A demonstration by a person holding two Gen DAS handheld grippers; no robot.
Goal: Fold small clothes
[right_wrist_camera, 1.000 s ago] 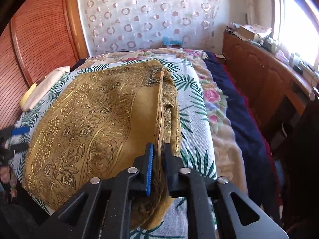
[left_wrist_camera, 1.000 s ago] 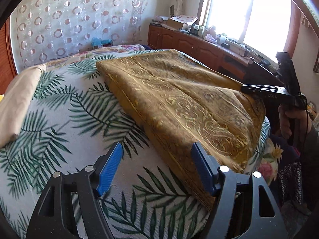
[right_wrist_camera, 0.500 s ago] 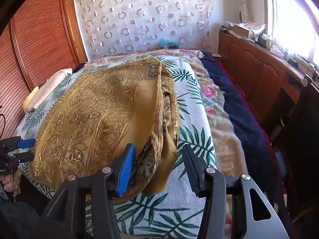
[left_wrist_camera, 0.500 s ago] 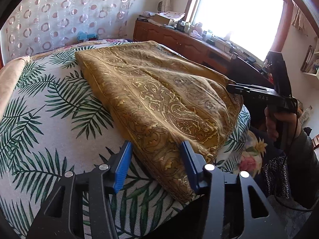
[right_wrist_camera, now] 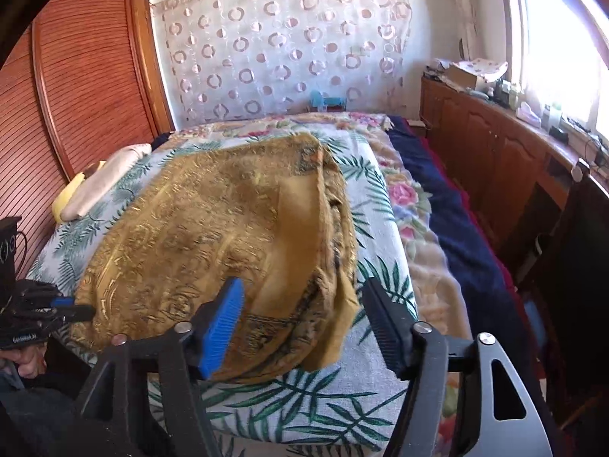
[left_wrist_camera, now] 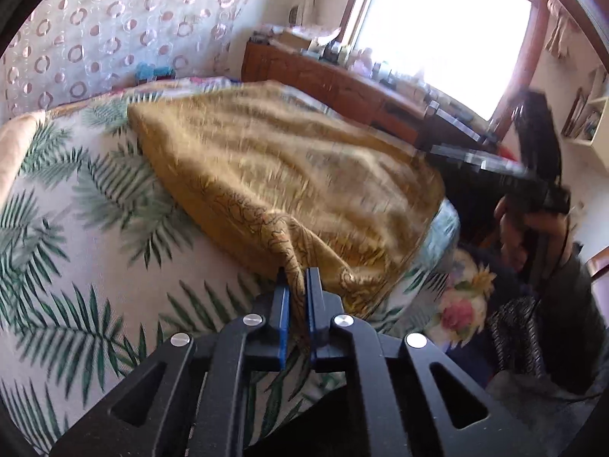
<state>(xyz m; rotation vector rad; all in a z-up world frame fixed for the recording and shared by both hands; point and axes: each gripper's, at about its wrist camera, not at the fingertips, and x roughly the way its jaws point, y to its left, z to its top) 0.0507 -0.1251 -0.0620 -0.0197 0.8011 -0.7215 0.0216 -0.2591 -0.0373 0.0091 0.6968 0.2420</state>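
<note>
L claw (left_wrist_camera: 296, 280) on gold cloth (left_wrist_camera: 289, 167)

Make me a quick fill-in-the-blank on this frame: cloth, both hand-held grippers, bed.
1. The left hand-held gripper is shut on a corner of the ____-coloured cloth.
2. The right hand-held gripper has its jaws ____, pads off the cloth.
3. The cloth lies on a bedspread printed with green ____.
4. Beside the bed, below the window, runs a long wooden ____.

Missing words: gold; opening; palm leaves; cabinet
</note>
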